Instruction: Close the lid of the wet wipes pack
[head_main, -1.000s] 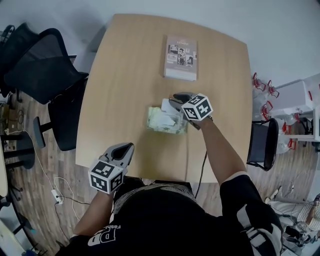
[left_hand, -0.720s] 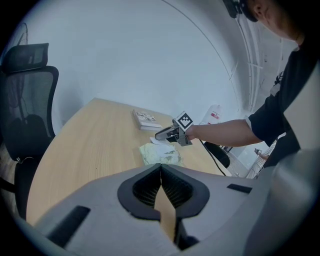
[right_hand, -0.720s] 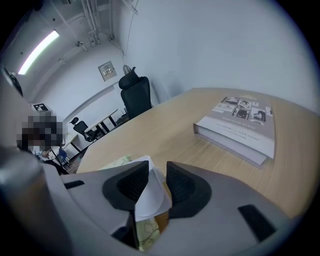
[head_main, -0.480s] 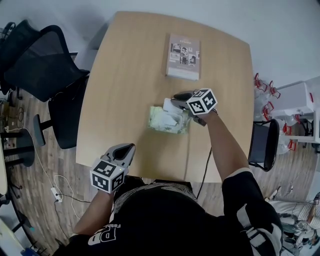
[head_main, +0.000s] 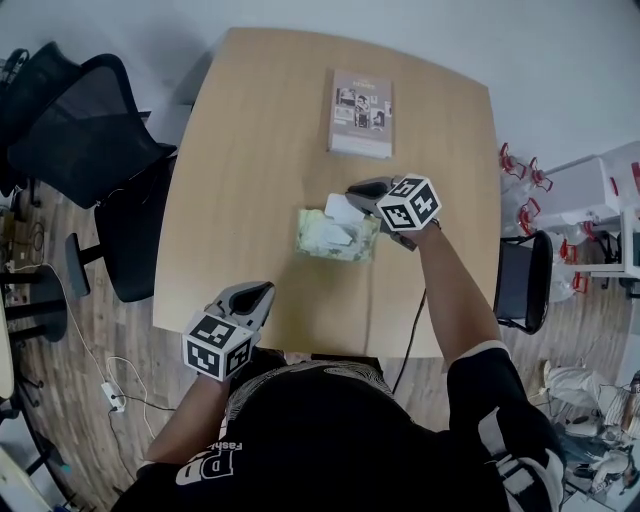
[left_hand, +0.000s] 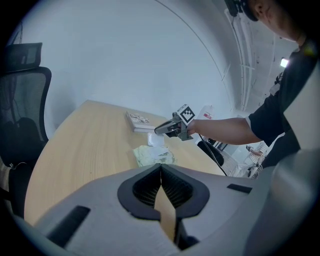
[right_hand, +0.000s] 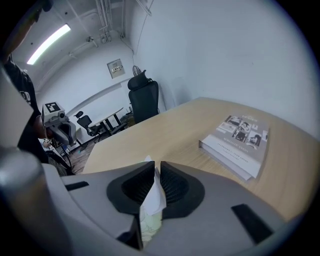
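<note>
Wet wipes pack (head_main: 335, 242) lies near the middle of the wooden table (head_main: 240, 180) in the head view. Its long axis runs left to right across the frame, and its white lid flap (head_main: 341, 207) stands up from the upper edge, not yet folded down.

At far left a black office chair (head_main: 80, 140) stands beside the table. Lower left of centre, the left gripper (head_main: 264, 289) hovers over the table's near edge, well apart from the pack. Its own view shows the jaws pressed together at the tips (left_hand: 161, 167) with nothing between them, pointing up the frame toward the pack (left_hand: 152, 156) and flap (left_hand: 156, 140).

Right of centre, the right gripper (head_main: 352, 188) is clearly the nearer tool. It reaches in from the right over the pack's upper edge, forearm stretched across the table and nose tilted down. Its jaws have just been closing, and its own view shows them (right_hand: 155, 170) pinching the flap (right_hand: 152, 192), with the green pack (right_hand: 149, 222) below.

The pack's opening lies below the pinched flap in the head view, so closing it probably means swinging the flap down toward the person. A grey book (head_main: 361, 113) lies above, clear of the work.
</note>
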